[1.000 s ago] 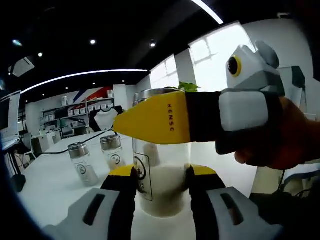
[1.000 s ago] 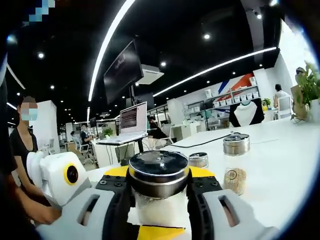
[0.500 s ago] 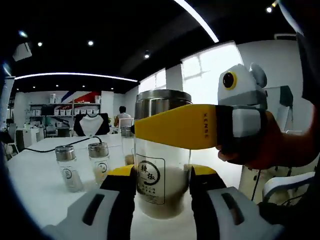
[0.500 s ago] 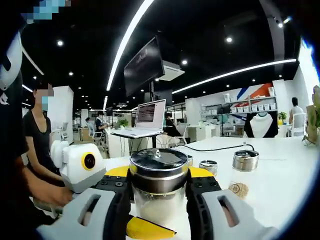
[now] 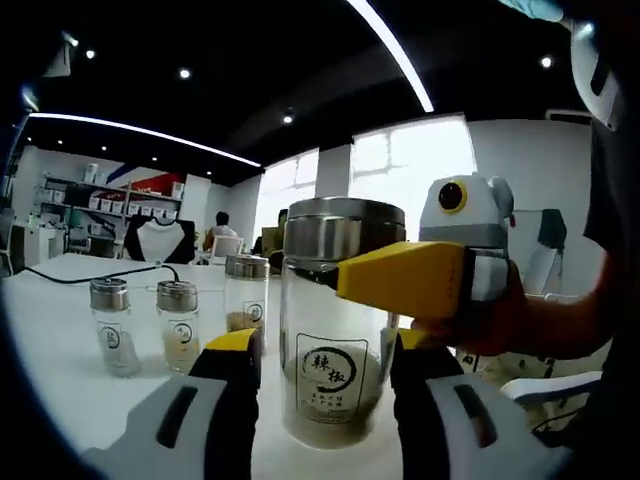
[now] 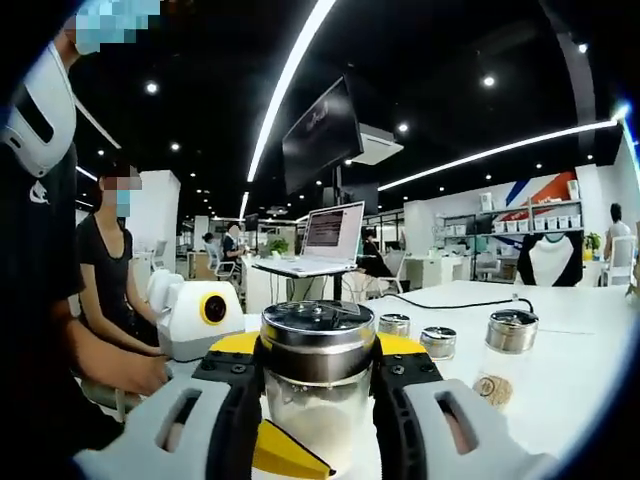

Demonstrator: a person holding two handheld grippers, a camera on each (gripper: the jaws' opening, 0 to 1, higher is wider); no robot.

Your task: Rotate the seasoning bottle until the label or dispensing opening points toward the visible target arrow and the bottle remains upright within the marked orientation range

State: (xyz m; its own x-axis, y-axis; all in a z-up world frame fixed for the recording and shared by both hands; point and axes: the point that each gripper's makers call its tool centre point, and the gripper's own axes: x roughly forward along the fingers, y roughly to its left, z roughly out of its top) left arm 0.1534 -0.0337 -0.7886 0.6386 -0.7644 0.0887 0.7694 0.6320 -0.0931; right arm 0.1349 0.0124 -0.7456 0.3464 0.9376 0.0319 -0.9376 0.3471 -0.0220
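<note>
Bottle stands upright at frame centre on the worktop, label facing the left tongs clamped low; right tongs clamped at the cap. Best to turn slowly about its axis, base flat. No target arrow can be made out

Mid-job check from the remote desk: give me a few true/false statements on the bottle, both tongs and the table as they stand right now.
1. The seasoning bottle stands upright with its steel cap on. True.
2. Its label faces away from the left gripper view. False: the printed label faces that camera.
3. The right tongs close on the bottle just below the cap. True.
4. The left tongs are off at the table edge. False: their jaws flank the bottle's lower body.
5. The bottle is the only one on the white table. False: three smaller shakers stand behind it.
</note>
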